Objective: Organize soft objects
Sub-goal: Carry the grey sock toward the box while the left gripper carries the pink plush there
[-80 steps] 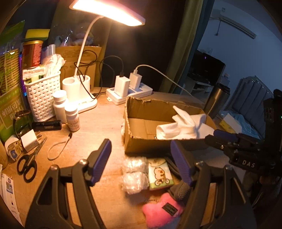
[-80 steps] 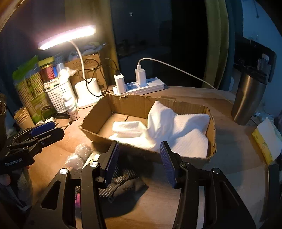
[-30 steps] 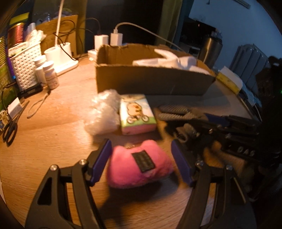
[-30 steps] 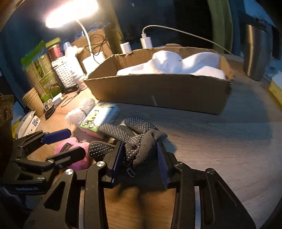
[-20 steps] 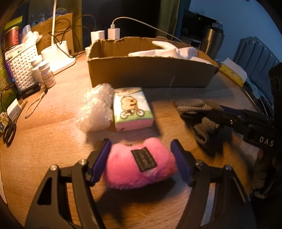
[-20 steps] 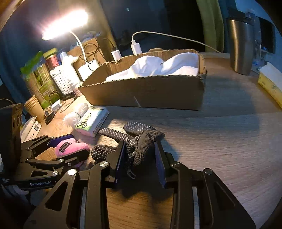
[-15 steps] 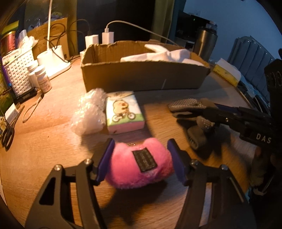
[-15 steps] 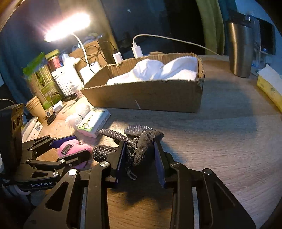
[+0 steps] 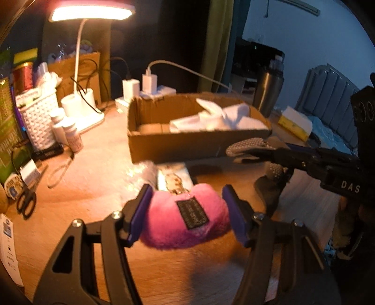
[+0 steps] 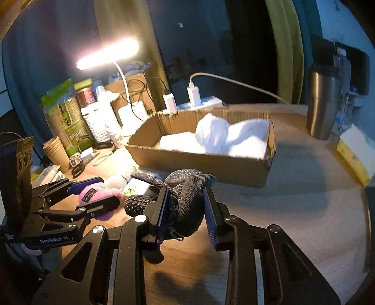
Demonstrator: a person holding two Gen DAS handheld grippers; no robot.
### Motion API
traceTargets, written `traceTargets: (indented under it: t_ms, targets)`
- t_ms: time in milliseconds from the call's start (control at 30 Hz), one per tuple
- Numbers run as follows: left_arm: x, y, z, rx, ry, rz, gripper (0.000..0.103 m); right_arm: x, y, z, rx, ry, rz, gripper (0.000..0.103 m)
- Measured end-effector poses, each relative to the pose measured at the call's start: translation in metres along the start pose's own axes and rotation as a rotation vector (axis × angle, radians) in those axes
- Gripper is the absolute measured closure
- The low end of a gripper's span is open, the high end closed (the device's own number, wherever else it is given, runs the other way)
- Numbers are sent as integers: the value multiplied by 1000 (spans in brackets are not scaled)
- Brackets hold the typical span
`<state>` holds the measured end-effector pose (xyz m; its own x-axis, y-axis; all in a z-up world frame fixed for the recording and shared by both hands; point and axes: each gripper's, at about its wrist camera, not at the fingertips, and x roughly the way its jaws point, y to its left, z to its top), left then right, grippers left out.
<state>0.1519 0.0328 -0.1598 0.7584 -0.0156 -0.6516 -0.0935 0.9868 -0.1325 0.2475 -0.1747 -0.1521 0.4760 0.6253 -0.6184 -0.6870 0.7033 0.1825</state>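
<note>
A fluffy pink plush pouch with a black label (image 9: 187, 220) sits low in the frame's centre, clamped between the left gripper (image 9: 187, 217) pads. At right, the right gripper (image 10: 186, 212) pinches a dark dotted knit glove (image 10: 187, 194). Behind both stands an open cardboard box (image 9: 178, 145) holding white cloth (image 9: 225, 117), under a lit desk lamp (image 9: 91, 11) at upper left.

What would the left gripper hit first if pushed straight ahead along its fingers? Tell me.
Likely the near wall of the cardboard box. The left gripper, clamped on the pink plush, points over the tissue pack; depth is uncertain.
</note>
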Motion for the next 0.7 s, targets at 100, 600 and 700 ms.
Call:
traceTargets:
  t_ms: [100, 600, 700]
  targets:
    - [-9, 8, 8, -5, -32, 9, 40, -4, 6, 9, -20, -15, -4, 72]
    - [-33, 55, 48, -61, -151, 39, 40, -3, 32, 62, -104, -66, -17, 72]
    - [-35, 65, 52, -84, -165, 44, 40, 3, 35, 73, -112, -72, -17, 72]
